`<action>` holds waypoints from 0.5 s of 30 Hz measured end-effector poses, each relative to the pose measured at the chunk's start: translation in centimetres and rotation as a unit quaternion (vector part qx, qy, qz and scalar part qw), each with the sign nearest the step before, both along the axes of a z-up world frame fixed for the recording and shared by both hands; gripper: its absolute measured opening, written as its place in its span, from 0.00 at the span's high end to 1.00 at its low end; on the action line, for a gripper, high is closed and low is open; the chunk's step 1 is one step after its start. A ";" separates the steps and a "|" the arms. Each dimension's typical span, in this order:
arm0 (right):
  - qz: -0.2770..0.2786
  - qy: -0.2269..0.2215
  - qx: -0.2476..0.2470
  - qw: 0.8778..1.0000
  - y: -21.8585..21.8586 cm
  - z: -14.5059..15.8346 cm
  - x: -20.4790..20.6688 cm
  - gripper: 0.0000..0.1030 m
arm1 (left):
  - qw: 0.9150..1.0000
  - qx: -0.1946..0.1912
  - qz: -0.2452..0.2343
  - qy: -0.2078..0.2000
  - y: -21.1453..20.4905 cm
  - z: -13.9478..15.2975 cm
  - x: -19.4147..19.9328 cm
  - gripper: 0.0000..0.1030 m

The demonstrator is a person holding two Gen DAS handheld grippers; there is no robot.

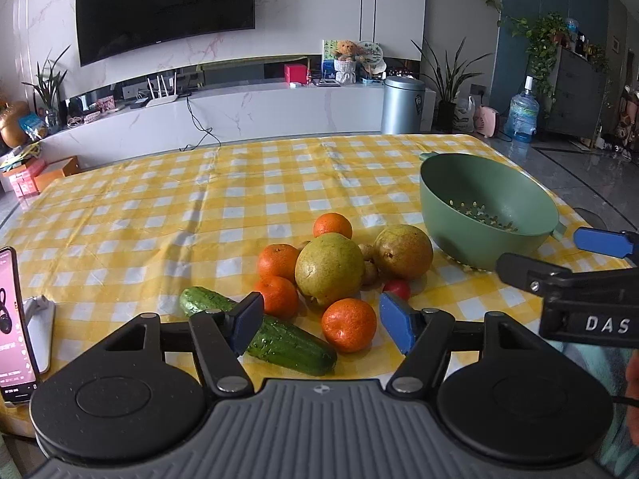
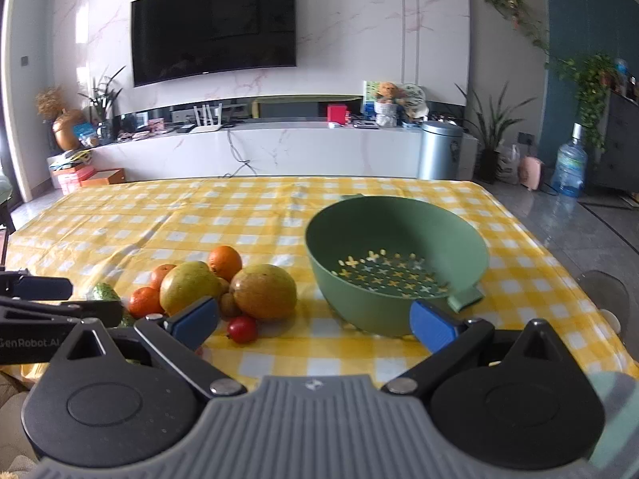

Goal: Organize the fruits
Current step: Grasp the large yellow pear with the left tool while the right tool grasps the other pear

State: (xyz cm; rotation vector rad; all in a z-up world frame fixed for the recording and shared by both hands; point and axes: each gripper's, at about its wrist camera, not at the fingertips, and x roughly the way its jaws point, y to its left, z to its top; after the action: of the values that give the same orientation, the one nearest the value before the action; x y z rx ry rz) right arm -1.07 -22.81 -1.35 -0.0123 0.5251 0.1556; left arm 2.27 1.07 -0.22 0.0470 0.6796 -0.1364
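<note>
- left gripper (image 1: 321, 325) hanging wide open over the near table edge, gripping nothing; its blue pads (image 1: 395, 327) sitting either side of the nearest tangerine (image 1: 349, 325) in view, not touching it
- cucumber (image 1: 259, 333) lying just left of that tangerine, passing behind the left pad
- right gripper (image 2: 313, 323) also gaping wide, holding nothing, hovering near the table edge and facing the gap between fruit pile and colander
- right gripper showing at the right edge of the left wrist view (image 1: 575, 263), just near the colander
- fruit pile sitting mid-table on the yellow checked cloth (image 1: 159, 207): two big pears (image 1: 329, 269) (image 1: 403, 251) side by side, three more tangerines (image 1: 278, 262) (image 1: 332, 225) (image 1: 277, 296) clustering left and far of them, small brown fruits (image 1: 367, 267) wedging between the pears
- cherry tomato (image 2: 242, 329) lying near side of the pile, just beside the right pear
- green colander (image 2: 399, 239) standing right of the pile, nothing lying inside it, apart from the fruit
- phone (image 1: 12, 319) leaning on a stand at the far left, screen glowing
</note>
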 end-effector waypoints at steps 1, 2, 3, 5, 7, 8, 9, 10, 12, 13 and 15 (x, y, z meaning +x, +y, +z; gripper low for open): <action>0.003 0.002 -0.001 1.000 0.2 -0.1 0.3 0.04 | 1.000 -0.001 -0.003 0.002 0.0 0.0 0.2 0.25; 0.006 0.004 -0.001 1.000 0.3 -0.1 0.6 0.04 | 1.000 -0.001 -0.006 0.004 -0.1 -0.1 0.4 0.27; 0.007 0.007 0.003 1.000 0.5 -0.2 0.8 0.04 | 1.000 0.000 -0.008 0.004 -0.1 -0.2 0.6 0.27; 0.006 0.014 0.011 1.000 0.6 -0.4 1.5 0.04 | 1.000 0.002 -0.012 0.003 -0.2 -0.3 1.0 0.30; 0.009 0.025 0.021 0.999 0.6 -0.6 2.1 0.04 | 1.000 0.003 -0.015 0.003 -0.3 -0.4 1.5 0.32; 0.010 0.031 0.026 0.999 0.6 -0.8 2.5 0.04 | 1.000 0.003 -0.017 0.004 -0.4 -0.5 1.8 0.33; 0.009 0.035 0.031 0.999 0.7 -0.9 2.7 0.04 | 1.000 0.004 -0.018 0.004 -0.5 -0.5 2.0 0.33; 0.008 0.039 0.036 0.999 0.7 -1.0 3.0 0.05 | 1.000 0.005 -0.019 0.005 -0.5 -0.6 2.3 0.33; 0.005 0.046 0.045 0.998 0.8 -1.1 3.5 0.11 | 1.000 0.006 -0.020 0.005 -0.6 -0.9 2.8 0.34; 0.003 0.050 0.052 0.997 0.8 -1.3 3.8 0.12 | 1.000 0.005 -0.022 0.006 -0.6 -0.9 3.0 0.35; -0.002 0.059 0.068 0.996 0.7 -1.5 4.5 0.13 | 1.000 0.002 -0.030 0.008 -0.5 -1.2 3.5 0.37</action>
State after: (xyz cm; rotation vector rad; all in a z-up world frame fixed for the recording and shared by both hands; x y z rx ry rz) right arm 3.44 -22.15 -2.87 0.1313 0.6324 0.1893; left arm 5.74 0.55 -1.45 0.0692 0.6950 -0.1932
